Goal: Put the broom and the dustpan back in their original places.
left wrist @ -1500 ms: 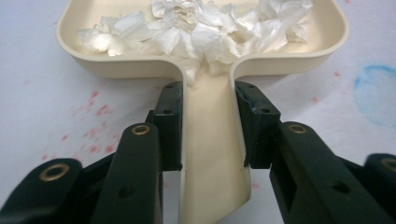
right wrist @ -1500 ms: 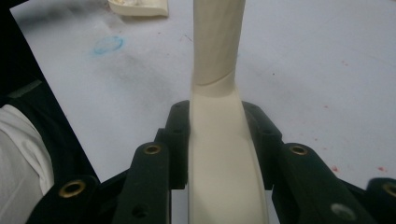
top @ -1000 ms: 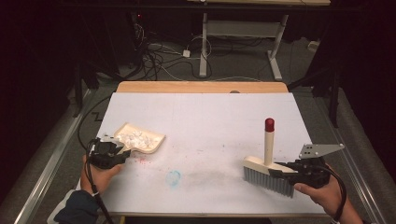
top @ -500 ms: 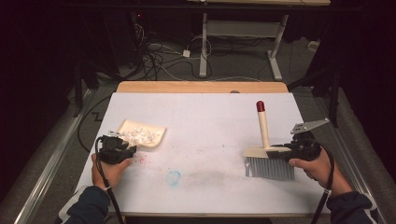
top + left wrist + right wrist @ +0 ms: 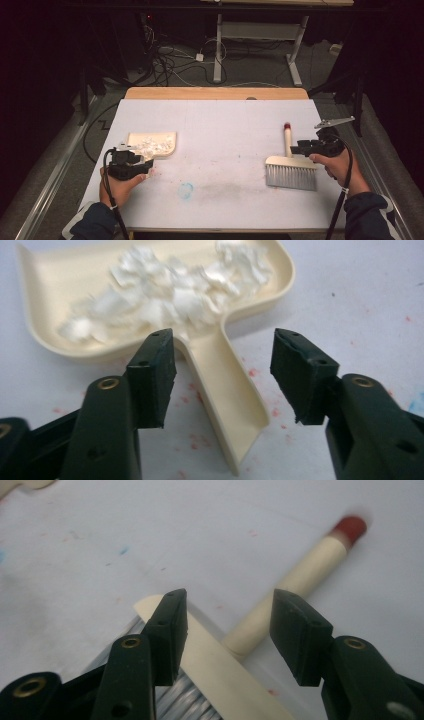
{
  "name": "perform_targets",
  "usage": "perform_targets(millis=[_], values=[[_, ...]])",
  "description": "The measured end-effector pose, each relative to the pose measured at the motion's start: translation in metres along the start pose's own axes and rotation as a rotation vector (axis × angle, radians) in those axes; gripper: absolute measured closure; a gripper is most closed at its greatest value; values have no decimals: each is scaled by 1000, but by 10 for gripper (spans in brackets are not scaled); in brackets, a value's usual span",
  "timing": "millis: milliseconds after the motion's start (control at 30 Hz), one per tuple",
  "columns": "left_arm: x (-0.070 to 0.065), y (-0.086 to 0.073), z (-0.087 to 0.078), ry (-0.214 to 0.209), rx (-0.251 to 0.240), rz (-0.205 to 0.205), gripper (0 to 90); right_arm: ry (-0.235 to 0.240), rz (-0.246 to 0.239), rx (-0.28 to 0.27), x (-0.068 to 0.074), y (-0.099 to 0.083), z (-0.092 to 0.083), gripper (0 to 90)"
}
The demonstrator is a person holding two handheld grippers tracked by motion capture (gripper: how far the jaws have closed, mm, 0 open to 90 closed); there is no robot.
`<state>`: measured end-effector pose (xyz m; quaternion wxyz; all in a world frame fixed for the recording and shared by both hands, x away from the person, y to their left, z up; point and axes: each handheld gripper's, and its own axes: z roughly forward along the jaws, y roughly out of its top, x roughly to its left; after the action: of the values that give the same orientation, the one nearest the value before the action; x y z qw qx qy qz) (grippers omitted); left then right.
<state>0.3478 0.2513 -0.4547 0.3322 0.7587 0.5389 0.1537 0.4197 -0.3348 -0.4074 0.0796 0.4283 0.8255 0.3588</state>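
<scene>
A cream dustpan (image 5: 152,142) full of white paper scraps (image 5: 170,290) lies at the left of the white table (image 5: 225,125). My left gripper (image 5: 146,161) is open. Its jaws have just been opening and stand on either side of the dustpan's handle (image 5: 225,390) without pressing it. At the right, a brush (image 5: 291,175) with grey bristles lies flat, its cream handle (image 5: 295,585) ending in a red tip (image 5: 287,126). My right gripper (image 5: 227,625) is open over the joint of handle and head. Its jaws have just been opening too, and the pads are clear of the brush.
A faint blue smudge (image 5: 186,190) and red specks (image 5: 255,372) mark the table surface near the front. A wooden strip (image 5: 215,93) runs along the far edge. Cables and desk legs (image 5: 218,55) stand on the dark floor beyond.
The brush, held with its handle upright before, now lies flat on the table. The right hand has moved farther from the person. The left hand stays at the dustpan's handle.
</scene>
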Motion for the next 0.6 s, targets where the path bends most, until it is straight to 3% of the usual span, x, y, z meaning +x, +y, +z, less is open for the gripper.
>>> perform_targets(millis=[133, 233, 433, 533, 600], values=[[-3, -2, -13, -3, -95, 77, 331, -79, -8, -26, 1, 0, -1, 495], [-8, -4, -17, -8, -130, 139, 273, -152, -23, -36, 5, -1, 4, 518], [-24, -15, -20, -6, -155, 289, 231, -222, -39, -79, 15, 1, 18, 538], [-30, -19, -22, 16, -153, 351, 230, -312, -64, -36, 17, 2, 31, 632], [-33, -22, -21, 26, -143, 371, 230, -327, -56, -1, 14, 3, 42, 679]])
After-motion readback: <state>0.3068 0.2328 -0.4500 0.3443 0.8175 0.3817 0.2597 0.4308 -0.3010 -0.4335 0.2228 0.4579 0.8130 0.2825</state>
